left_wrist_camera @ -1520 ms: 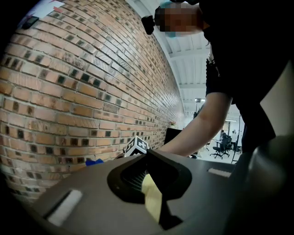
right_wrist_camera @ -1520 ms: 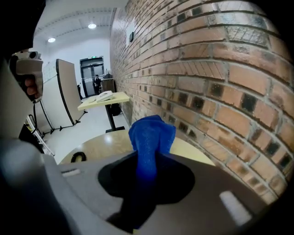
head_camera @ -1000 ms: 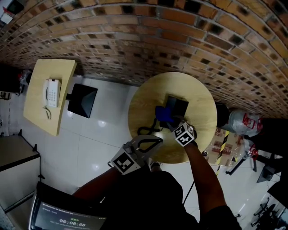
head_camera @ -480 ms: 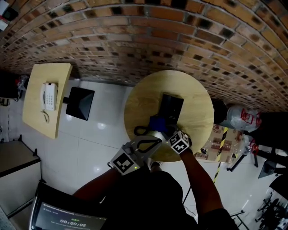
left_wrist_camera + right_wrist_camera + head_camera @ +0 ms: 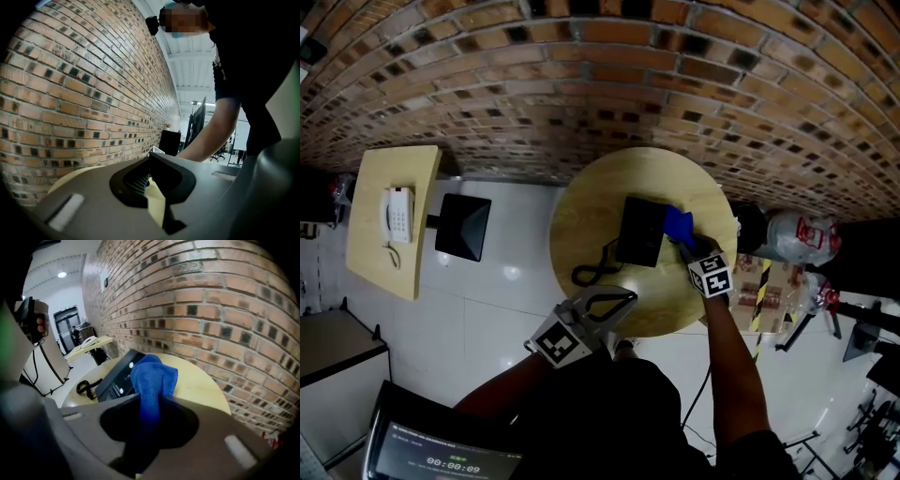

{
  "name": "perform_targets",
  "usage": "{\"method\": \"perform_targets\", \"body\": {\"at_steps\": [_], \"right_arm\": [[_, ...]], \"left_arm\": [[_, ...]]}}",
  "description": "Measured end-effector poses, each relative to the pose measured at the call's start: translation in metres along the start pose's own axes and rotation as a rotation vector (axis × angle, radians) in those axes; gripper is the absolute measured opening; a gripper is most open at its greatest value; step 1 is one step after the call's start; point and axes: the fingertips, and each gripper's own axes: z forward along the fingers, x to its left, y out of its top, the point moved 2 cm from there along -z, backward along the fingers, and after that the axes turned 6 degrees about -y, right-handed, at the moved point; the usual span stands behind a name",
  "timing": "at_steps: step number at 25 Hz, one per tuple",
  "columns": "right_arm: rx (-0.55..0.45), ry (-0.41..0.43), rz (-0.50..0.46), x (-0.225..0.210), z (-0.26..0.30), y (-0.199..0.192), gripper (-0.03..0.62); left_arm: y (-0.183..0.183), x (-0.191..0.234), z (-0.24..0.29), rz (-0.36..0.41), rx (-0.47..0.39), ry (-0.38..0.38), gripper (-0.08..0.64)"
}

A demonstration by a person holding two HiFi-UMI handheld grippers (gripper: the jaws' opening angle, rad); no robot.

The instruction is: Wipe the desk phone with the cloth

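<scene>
A black desk phone (image 5: pixel 639 232) lies on the round wooden table (image 5: pixel 581 225), its coiled black cord (image 5: pixel 595 272) trailing to the near left. My right gripper (image 5: pixel 684 246) is shut on a blue cloth (image 5: pixel 679 225), which rests against the phone's right edge. In the right gripper view the blue cloth (image 5: pixel 152 378) bunches out past the jaws, over the phone (image 5: pixel 115 378). My left gripper (image 5: pixel 623 297) hovers at the table's near edge, apart from the phone. Its tips meet with nothing between them in the left gripper view (image 5: pixel 152 161).
A brick wall (image 5: pixel 581 84) runs close behind the table. To the left stand a rectangular table (image 5: pixel 375 253) with a white phone (image 5: pixel 397 214) and a black seat (image 5: pixel 462 227). A plastic bag (image 5: pixel 802 242) and cartons (image 5: pixel 759 291) crowd the floor at right.
My right gripper has carried the blue cloth from the phone's near-left corner across to its right edge. The left gripper has stayed at the table's near edge.
</scene>
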Motion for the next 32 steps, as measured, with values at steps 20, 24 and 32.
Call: {"method": "perform_targets", "body": {"at_steps": [20,24,32], "right_arm": [[0.162,-0.040,0.227,-0.047,0.028,-0.081,0.115],[0.164,-0.072,0.222,-0.054,0.030,-0.083,0.177],[0.092,-0.090,0.240,-0.063,0.008,-0.061,0.264]], "left_arm": [[-0.018,0.009,0.009,-0.022,0.047,-0.013,-0.008],[-0.020,0.012,0.011,-0.030,0.050,-0.011,-0.009],[-0.010,0.014,0.010,-0.036,0.039,0.013,-0.009]]}}
